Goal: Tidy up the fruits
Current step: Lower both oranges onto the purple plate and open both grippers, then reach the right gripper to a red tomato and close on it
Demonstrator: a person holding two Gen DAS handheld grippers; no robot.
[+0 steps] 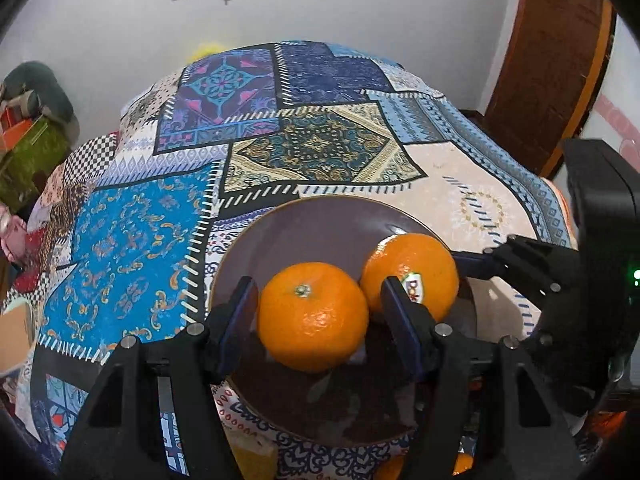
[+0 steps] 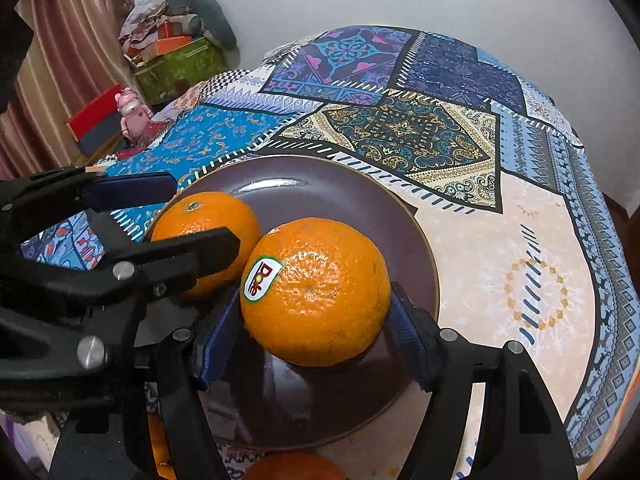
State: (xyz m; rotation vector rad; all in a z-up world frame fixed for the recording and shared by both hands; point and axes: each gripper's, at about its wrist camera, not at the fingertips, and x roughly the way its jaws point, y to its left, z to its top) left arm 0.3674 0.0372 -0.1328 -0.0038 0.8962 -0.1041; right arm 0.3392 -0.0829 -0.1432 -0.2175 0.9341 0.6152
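Two oranges lie side by side on a dark purple plate [image 1: 320,220] [image 2: 320,184]. The plain orange [image 1: 313,317] [image 2: 206,216] sits between the fingers of my left gripper [image 1: 320,320] [image 2: 196,216], which stand apart with a gap on the left side, so it is open. The stickered orange [image 2: 316,292] [image 1: 412,268] sits between the blue pads of my right gripper [image 2: 316,320], both pads touching its sides. One right finger [image 1: 476,264] shows in the left wrist view beside that orange.
The plate rests on a patchwork tablecloth [image 1: 320,148] [image 2: 500,240] on a round table. More orange fruit shows at the near edge [image 2: 294,467] [image 1: 462,463]. Boxes and clutter [image 2: 172,52] stand against the wall at left.
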